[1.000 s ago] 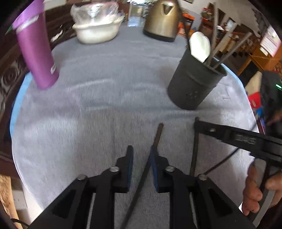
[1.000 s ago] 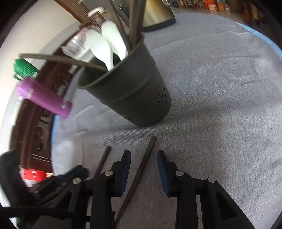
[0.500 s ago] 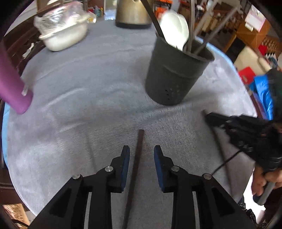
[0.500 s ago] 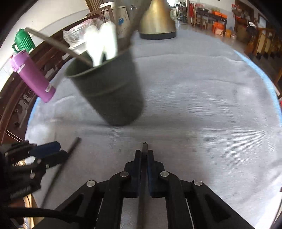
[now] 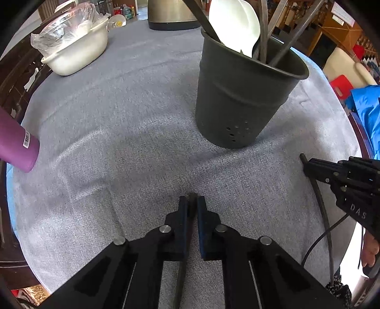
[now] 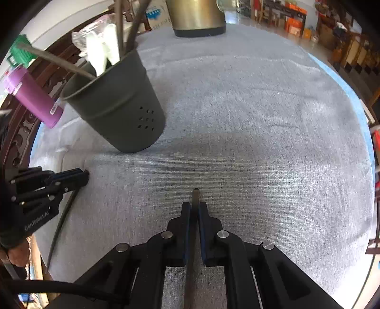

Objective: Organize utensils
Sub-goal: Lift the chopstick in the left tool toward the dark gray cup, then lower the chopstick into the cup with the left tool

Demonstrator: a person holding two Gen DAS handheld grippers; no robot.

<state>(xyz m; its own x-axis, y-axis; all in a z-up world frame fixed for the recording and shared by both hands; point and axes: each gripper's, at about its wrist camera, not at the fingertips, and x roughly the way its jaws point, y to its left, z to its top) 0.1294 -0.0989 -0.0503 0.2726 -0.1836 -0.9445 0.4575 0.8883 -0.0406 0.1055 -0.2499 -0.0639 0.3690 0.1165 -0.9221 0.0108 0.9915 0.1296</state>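
A dark grey utensil holder (image 5: 244, 95) stands on the grey tablecloth and holds white spoons (image 5: 235, 26) and several dark chopsticks. It also shows in the right wrist view (image 6: 116, 107). My left gripper (image 5: 192, 202) is shut on a dark chopstick (image 5: 182, 268) just short of the holder. My right gripper (image 6: 194, 206) is shut on another dark chopstick (image 6: 195, 196), to the right of the holder. The left wrist view shows the right gripper (image 5: 308, 166) with its chopstick (image 5: 320, 209). The right wrist view shows the left gripper (image 6: 83, 177) with its chopstick (image 6: 61, 223).
A purple bottle (image 5: 16, 147) stands at the left edge of the table. A white bowl wrapped in plastic (image 5: 73, 47) and a brass-coloured kettle (image 5: 171, 12) stand at the back. The grey cloth (image 6: 261, 118) covers the round table.
My left gripper has shut on its chopstick and moved closer to the holder. My right gripper shut on its chopstick earlier and has lifted it, moving right of the holder.
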